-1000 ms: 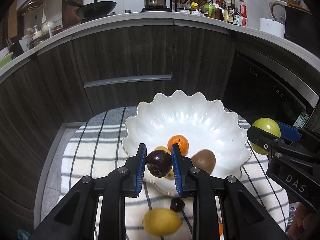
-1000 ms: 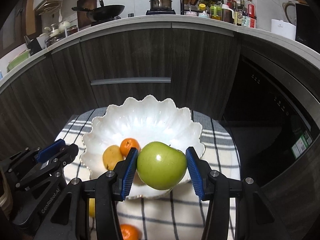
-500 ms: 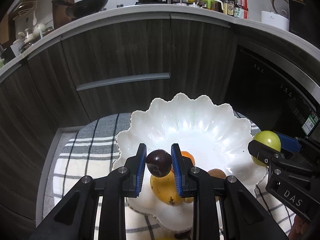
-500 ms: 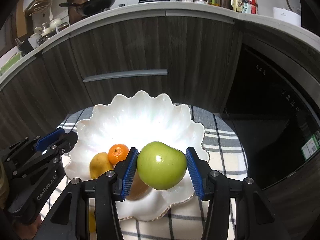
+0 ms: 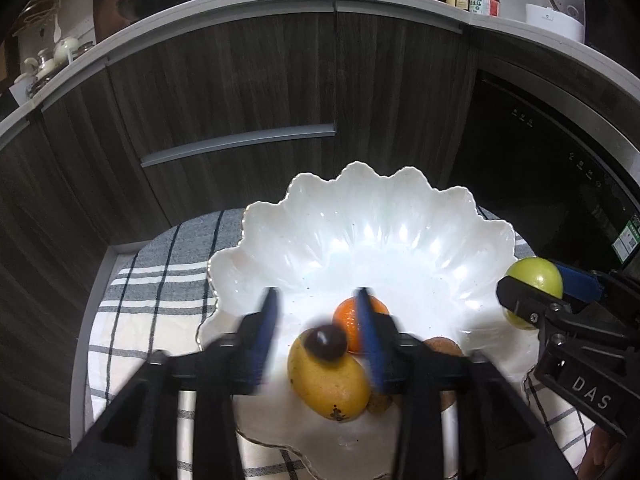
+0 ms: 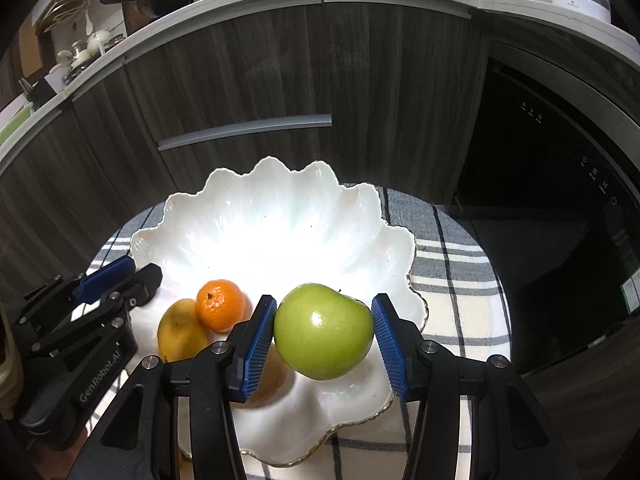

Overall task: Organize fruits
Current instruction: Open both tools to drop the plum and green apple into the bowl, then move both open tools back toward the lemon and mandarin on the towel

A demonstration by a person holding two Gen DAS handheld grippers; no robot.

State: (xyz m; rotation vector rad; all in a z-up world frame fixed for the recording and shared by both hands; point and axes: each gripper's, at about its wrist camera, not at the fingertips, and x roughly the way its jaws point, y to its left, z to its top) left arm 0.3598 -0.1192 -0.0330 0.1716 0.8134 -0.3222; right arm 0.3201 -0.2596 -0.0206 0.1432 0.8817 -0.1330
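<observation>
Placement into the white scalloped bowl (image 6: 280,216) was judged to be the step in hand, with both grippers held over its near half. The left gripper (image 5: 316,326) was seen with its jaws spread wide and blurred by motion; nothing was gripped between them. The dark plum (image 5: 325,343) was seen in the gap, clear of both blue pads, against the top of the yellow mango (image 5: 328,384); whether it was resting there or dropping could not be told. A tangerine (image 5: 354,322) lay just beyond the mango, and a brown fruit (image 5: 442,349), probably a kiwi, to its right.

The right gripper (image 6: 324,336) was closed on the green apple (image 6: 324,332), both pads pressed against its sides, and the apple was held above the bowl's near right part, clear of the floor. In the right wrist view the mango and tangerine were seen to the left of the apple.

The next move was judged to call for the apple to be lowered toward a bare patch at the right of the bowl before the jaws were parted, so that it would not roll into the fruit already there. The bowl stood on a striped cloth (image 6: 452,272).
</observation>
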